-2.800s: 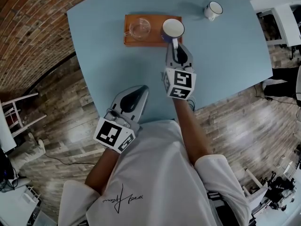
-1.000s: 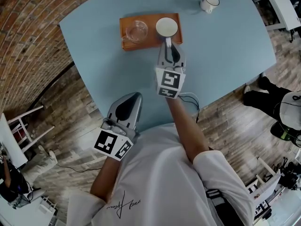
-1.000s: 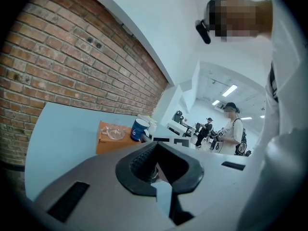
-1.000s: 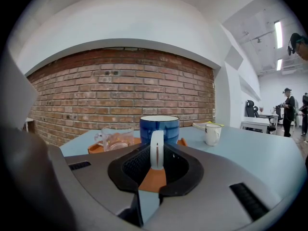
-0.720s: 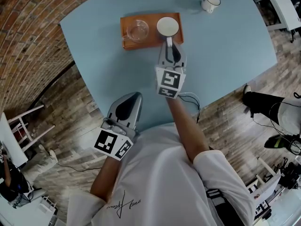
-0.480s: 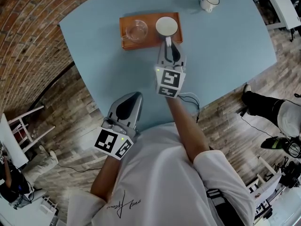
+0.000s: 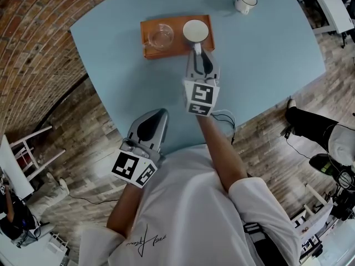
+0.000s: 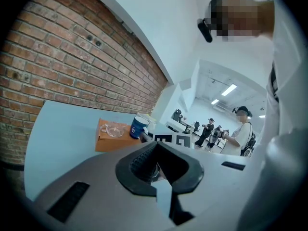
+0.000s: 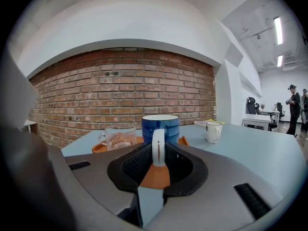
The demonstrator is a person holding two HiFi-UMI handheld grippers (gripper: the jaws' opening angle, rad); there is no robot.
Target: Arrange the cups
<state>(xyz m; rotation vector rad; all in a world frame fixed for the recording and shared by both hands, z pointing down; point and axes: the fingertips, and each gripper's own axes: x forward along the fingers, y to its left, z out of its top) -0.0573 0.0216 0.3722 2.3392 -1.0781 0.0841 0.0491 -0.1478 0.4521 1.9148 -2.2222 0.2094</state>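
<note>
In the head view a pale blue surface (image 7: pixel 266 54) fills the upper half of the frame. An orange tray (image 7: pixel 176 46) lies at its upper centre. A clear glass cup (image 7: pixel 162 36) stands on the left part of the tray. A blue mug (image 7: pixel 196 31) with a white inside stands upright at the tray's right end, its white handle (image 9: pixel 158 146) turned toward the lower edge of the frame. A small white mug (image 7: pixel 244 1) sits well apart from the tray, on the bare surface in the upper right.

The right tongs (image 7: pixel 198 50) reach up from the middle of the frame to the blue mug. In the right gripper view the handle stands upright between the two jaws, which are partly closed and pinch it from both sides. Orange tray shows below the handle. In that view the glass cup is to the left of the mug and the white mug further off to the right, with a brick wall (image 9: pixel 120 90) behind them.

The left tongs (image 7: pixel 161 111) sit at the lower left of the head view, at the near edge of the surface and well apart from the tray. In the left gripper view their jaws are pressed together with nothing between them. The tray and both cups on it show in the distance above them.
</note>
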